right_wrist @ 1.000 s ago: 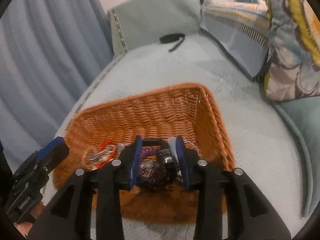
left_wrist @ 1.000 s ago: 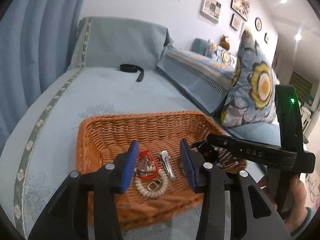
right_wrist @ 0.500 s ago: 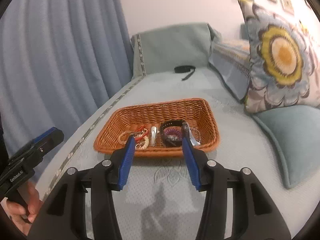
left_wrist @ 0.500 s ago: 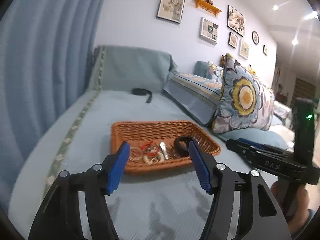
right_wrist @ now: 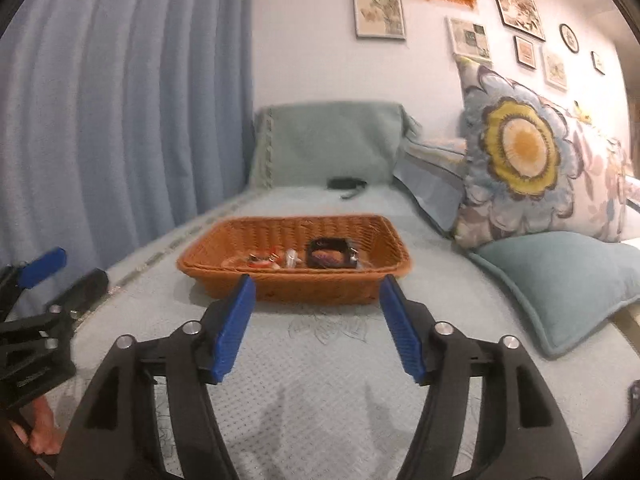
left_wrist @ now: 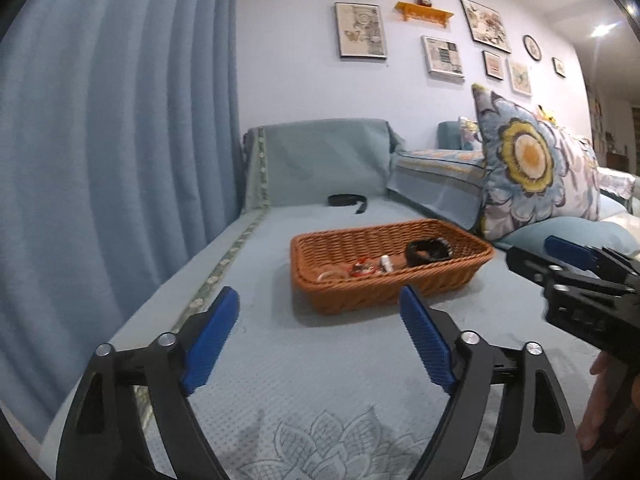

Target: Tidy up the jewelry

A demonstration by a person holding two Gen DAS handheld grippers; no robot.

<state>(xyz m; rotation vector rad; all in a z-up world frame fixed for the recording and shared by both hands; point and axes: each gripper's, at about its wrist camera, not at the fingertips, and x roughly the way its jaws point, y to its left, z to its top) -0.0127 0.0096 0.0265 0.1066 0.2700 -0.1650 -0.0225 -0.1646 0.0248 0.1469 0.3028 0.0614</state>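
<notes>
An orange wicker basket (left_wrist: 460, 270) (right_wrist: 320, 292) sits on the pale blue sofa seat. Inside lie a black band (left_wrist: 427, 251) (right_wrist: 330, 255), a red cord piece (left_wrist: 362, 268) (right_wrist: 262, 263), a silver clip (left_wrist: 385, 263) (right_wrist: 291, 258) and a pale bead bracelet (left_wrist: 328, 276). My left gripper (left_wrist: 318, 312) is open and empty, held well short of the basket. My right gripper (right_wrist: 316, 302) is open and empty, just in front of the basket's near wall. Each gripper shows at the edge of the other's view.
A black strap (left_wrist: 347, 201) (right_wrist: 347, 184) lies at the far end of the seat near the backrest. Flowered pillows (left_wrist: 532, 168) (right_wrist: 532, 160) and a plain blue cushion (right_wrist: 560, 280) stand to the right. A blue curtain (left_wrist: 120, 140) hangs on the left.
Both grippers have drawn back from inside the basket and opened wider. The right one let go of the black band, which now lies in the basket.
</notes>
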